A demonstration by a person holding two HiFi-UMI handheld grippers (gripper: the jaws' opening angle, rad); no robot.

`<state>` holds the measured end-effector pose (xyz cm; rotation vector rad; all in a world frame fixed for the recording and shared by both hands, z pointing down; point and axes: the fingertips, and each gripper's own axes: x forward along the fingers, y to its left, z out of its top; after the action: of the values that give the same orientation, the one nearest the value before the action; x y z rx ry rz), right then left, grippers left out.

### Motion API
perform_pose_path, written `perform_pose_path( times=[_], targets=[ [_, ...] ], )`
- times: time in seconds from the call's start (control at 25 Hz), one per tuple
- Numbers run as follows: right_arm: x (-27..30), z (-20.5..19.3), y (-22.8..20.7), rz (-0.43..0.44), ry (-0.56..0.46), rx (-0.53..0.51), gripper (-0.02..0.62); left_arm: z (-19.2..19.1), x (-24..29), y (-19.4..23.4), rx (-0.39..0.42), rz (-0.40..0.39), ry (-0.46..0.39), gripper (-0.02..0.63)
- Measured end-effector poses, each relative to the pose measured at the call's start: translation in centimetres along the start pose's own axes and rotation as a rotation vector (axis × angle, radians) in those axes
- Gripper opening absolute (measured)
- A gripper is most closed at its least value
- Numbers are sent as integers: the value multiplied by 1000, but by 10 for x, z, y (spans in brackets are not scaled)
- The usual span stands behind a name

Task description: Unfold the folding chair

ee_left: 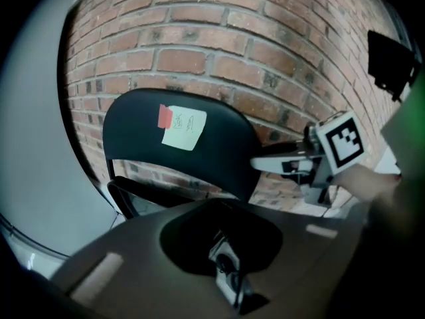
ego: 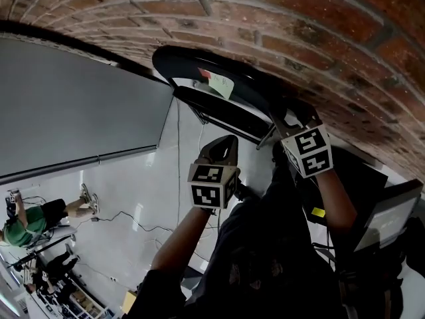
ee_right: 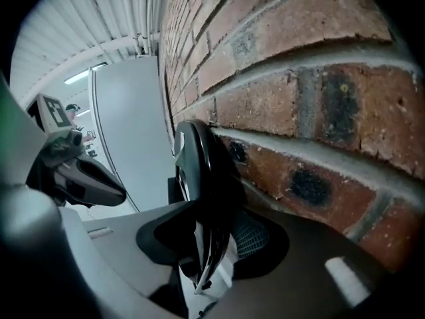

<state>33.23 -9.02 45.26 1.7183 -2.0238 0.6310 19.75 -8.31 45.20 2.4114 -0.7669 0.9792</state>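
A folded black chair leans upright against the brick wall (ego: 319, 38). Its backrest (ego: 199, 68) carries a pale note with red tape (ee_left: 184, 128), and the folded seat (ego: 226, 115) lies flat under it. My right gripper (ego: 292, 115) is at the backrest's right edge. In the right gripper view that edge (ee_right: 196, 178) stands between the jaws of the right gripper (ee_right: 212, 244), with the pads against it. My left gripper (ego: 226, 145) is shut and empty, hanging in front of the seat (ee_left: 153, 195) without touching it. The left gripper view shows the right gripper (ee_left: 262, 163) at the backrest's side.
A grey panel (ego: 66, 105) stands left of the chair along the wall. Cables (ego: 126, 218) trail over the pale floor. A person in a green shirt (ego: 30, 221) is at the far left. Dark equipment (ego: 392, 211) stands close on the right.
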Motion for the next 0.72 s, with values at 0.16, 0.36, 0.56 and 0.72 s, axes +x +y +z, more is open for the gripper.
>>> perform_pose_path(
  times=[0.16,0.36,0.56,0.72],
  targets=[
    [1,-1,3,-5,1,-10,160,-17,51,14,-70,5,85,138],
    [0,2,3,-18,-22,-17,161,-45,109,31,-344,-7,229,374],
    [-1,1,2,-16,-16,-18,161,-55,149,43,-533,4,272,449],
    [3,3,3,-24,-30,-20,161,-59,166,46,-561,21,329,451]
  ],
)
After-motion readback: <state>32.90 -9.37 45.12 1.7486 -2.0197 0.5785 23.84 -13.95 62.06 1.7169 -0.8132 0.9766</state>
